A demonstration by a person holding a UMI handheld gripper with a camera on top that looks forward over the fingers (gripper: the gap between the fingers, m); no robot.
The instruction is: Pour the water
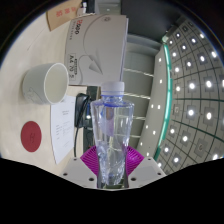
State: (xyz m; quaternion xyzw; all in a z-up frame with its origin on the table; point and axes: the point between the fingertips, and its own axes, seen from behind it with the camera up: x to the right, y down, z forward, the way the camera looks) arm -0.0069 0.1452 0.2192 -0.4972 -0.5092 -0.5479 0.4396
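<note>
My claw (113, 166) is clamped on the clear water bottle (112, 130), both pink pads (97, 158) pressing its sides, and it stands upright between my fingers. Beyond and left, the white cup (45, 83) sits on bare worktop (35, 45), well apart from the bottle. Papers (95, 42) lie farther off.

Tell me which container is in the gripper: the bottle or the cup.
The clear plastic bottle, upright between the pink pads of the gripper, which press on it. The white cup stands apart on the table, beyond the fingers.
</note>
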